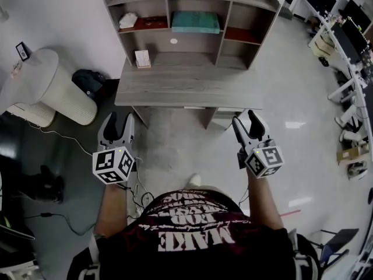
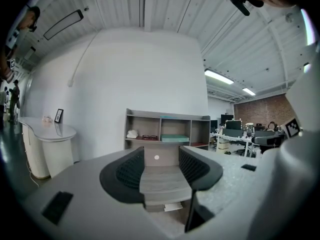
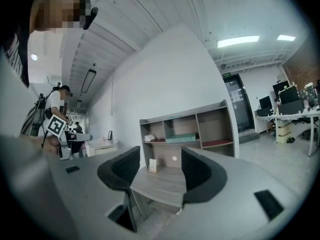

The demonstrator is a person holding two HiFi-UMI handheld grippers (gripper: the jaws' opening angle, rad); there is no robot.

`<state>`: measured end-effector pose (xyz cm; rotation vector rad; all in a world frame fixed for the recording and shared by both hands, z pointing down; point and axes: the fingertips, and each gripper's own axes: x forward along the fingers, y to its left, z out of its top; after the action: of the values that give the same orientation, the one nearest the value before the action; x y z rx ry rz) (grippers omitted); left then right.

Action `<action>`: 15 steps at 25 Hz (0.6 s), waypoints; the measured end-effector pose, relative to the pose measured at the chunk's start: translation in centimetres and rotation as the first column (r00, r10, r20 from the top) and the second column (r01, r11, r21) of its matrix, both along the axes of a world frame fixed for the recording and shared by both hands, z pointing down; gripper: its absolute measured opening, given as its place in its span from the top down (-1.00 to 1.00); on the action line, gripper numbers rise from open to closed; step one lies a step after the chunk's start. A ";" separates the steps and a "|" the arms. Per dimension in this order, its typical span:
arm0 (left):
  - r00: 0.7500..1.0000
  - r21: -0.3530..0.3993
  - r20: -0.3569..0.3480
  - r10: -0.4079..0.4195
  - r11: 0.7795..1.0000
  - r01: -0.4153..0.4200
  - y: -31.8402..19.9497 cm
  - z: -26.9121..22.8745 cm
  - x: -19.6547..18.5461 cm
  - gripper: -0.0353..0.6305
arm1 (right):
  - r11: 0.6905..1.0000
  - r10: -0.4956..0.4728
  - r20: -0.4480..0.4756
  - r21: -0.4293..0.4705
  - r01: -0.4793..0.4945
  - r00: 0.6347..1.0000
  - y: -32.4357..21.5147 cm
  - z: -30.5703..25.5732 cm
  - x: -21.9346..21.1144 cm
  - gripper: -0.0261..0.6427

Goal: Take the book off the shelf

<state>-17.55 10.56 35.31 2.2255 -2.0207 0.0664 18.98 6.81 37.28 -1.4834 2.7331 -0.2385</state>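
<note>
A teal book (image 1: 195,22) lies flat in the middle compartment of the grey shelf unit (image 1: 221,37) that stands on a wooden desk (image 1: 186,86). The book (image 2: 175,138) shows far off in the left gripper view, and the same book (image 3: 181,138) in the right gripper view. My left gripper (image 1: 119,121) hangs in front of the desk's left corner, jaws open and empty. My right gripper (image 1: 246,120) is held before the desk's right corner, also open with nothing between its jaws. Both are well short of the shelf.
The left compartment holds a white object (image 1: 127,20) and a pair of glasses (image 1: 150,22). A small box (image 1: 143,58) stands on the desktop. A white rounded cabinet (image 1: 52,86) and a black bag (image 1: 90,81) sit left of the desk. Office desks (image 1: 349,45) line the right.
</note>
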 end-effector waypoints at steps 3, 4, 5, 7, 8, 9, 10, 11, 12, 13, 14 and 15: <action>1.000 0.015 -0.019 0.001 1.000 -0.001 -2.0 -0.4 1.4 0.28 | 1.000 -0.014 -0.002 0.006 0.014 1.000 -2.1 -0.2 0.9 0.16; 1.000 0.022 -0.024 0.005 1.000 -0.004 -2.5 -0.5 1.9 0.28 | 1.000 -0.017 -0.004 0.009 0.017 1.000 -2.7 -0.2 1.2 0.16; 1.000 0.029 -0.027 0.009 1.000 -0.008 -2.9 -0.6 2.4 0.28 | 1.000 -0.019 -0.005 0.011 0.019 1.000 -3.3 -0.2 1.6 0.16; 1.000 0.041 -0.026 0.017 0.999 -0.016 -3.4 -0.8 3.3 0.28 | 1.000 -0.025 -0.005 0.014 0.025 1.000 -4.2 -0.3 2.1 0.15; 1.000 0.046 -0.022 0.019 0.999 -0.018 -3.6 -0.9 3.6 0.26 | 0.999 -0.029 -0.005 0.016 0.029 1.000 -4.5 -0.4 2.3 0.15; 1.000 0.051 -0.014 0.018 0.999 -0.018 -3.6 -1.0 3.8 0.25 | 0.999 -0.033 -0.005 0.017 0.033 0.999 -4.9 -0.5 2.4 0.15; 1.000 0.055 -0.005 0.015 0.998 -0.014 -3.7 -1.1 3.9 0.24 | 0.999 -0.038 -0.005 0.018 0.038 0.999 -5.2 -0.5 2.3 0.15; 1.000 0.057 0.003 0.009 0.998 -0.009 -3.7 -1.2 4.0 0.24 | 0.999 -0.043 -0.003 0.019 0.043 0.999 -5.4 -0.5 2.3 0.15; 1.000 0.058 0.010 0.003 0.998 -0.004 -3.7 -1.2 3.9 0.24 | 0.999 -0.046 0.000 0.020 0.046 0.999 -5.5 -0.5 2.3 0.14; 1.000 0.058 0.016 -0.001 0.998 0.000 -3.7 -1.3 4.0 0.24 | 0.999 -0.047 0.003 0.021 0.047 0.999 -5.6 -0.5 2.4 0.14; 1.000 0.057 0.021 -0.003 0.998 0.002 -3.7 -1.3 4.0 0.24 | 0.999 -0.047 0.005 0.021 0.047 0.999 -5.6 -0.5 2.4 0.14; 1.000 0.055 0.026 -0.004 0.999 0.002 -3.7 -1.3 4.1 0.24 | 0.999 -0.048 0.007 0.020 0.048 0.999 -5.5 -0.4 2.6 0.14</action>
<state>-13.42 6.85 33.96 2.2654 -2.0637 0.0405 21.56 1.27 36.85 -1.4102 2.7594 -0.2168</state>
